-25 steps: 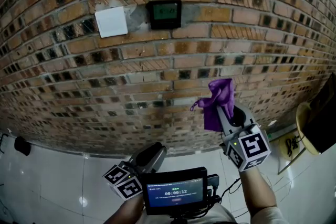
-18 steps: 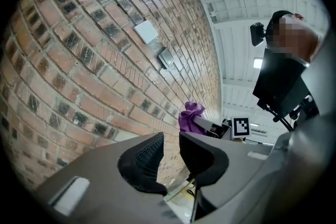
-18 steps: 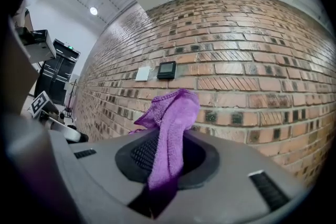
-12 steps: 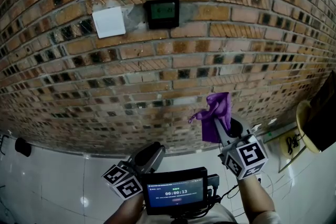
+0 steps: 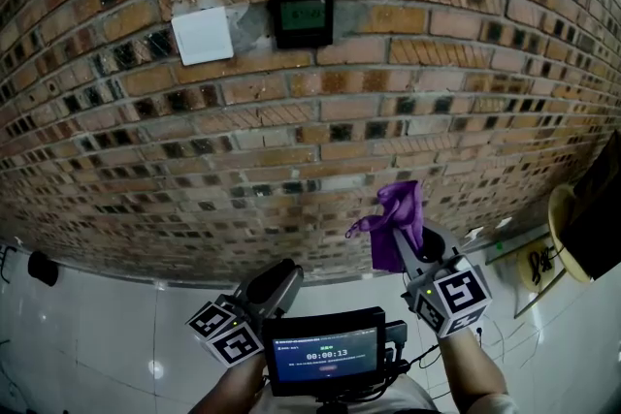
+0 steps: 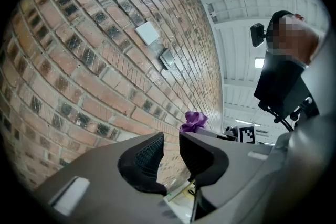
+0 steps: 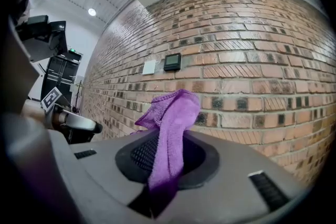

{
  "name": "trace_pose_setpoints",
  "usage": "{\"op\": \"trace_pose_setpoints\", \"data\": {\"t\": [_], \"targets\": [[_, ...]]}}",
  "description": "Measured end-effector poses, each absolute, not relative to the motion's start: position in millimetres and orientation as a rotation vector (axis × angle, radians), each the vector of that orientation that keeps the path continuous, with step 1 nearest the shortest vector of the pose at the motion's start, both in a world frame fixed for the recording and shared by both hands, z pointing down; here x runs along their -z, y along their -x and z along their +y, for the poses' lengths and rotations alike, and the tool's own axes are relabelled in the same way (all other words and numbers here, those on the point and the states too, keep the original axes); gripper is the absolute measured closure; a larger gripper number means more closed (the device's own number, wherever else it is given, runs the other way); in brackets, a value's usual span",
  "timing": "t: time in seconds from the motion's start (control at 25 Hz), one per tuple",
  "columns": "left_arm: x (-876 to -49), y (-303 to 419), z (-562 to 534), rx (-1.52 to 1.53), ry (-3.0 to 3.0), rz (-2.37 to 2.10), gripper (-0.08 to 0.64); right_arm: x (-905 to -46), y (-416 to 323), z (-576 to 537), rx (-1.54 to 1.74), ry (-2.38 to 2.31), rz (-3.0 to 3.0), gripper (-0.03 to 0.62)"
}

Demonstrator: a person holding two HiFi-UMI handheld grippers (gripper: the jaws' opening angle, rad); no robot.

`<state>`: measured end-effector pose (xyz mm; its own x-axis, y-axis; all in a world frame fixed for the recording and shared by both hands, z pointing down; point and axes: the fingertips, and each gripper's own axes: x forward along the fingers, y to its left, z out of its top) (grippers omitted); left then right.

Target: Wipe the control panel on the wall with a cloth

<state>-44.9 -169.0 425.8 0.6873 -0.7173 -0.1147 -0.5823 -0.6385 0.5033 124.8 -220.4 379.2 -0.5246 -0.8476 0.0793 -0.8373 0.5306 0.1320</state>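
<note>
The control panel [image 5: 301, 17], a small black box with a green display, is fixed high on the brick wall; it also shows in the right gripper view [image 7: 172, 61] and the left gripper view [image 6: 167, 58]. My right gripper [image 5: 411, 245] is far below it and to the right, shut on a purple cloth [image 5: 396, 218] that stands up out of the jaws [image 7: 170, 123]. The cloth is apart from the wall. My left gripper [image 5: 277, 286] hangs low at the centre, its jaws [image 6: 171, 143] a narrow gap apart with nothing between them.
A white switch plate [image 5: 202, 35] sits just left of the panel. A device with a lit screen [image 5: 326, 354] is mounted at my chest. A round yellowish object [image 5: 563, 233] and cables are on the floor at right. A black object [image 5: 41, 269] lies at the wall's foot, left.
My right gripper has sunk a little with the purple cloth, away from the panel. The left gripper has hardly moved.
</note>
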Motion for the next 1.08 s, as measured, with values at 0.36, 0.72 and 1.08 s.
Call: {"op": "trace_pose_setpoints", "data": {"t": [0.36, 0.72, 1.08], "targets": [[-428, 44, -168, 0.416, -2.466, -1.001, 0.479, -391, -122, -216, 0.087, -1.434, -2.620, 0.512], [-428, 44, -168, 0.412, -2.469, -0.994, 0.479, -396, -120, -216, 0.078, -1.424, -2.612, 0.512], [-429, 43, -169, 0.414, -2.466, -0.997, 0.479, -397, -118, -216, 0.069, -1.417, -2.620, 0.512]]}}
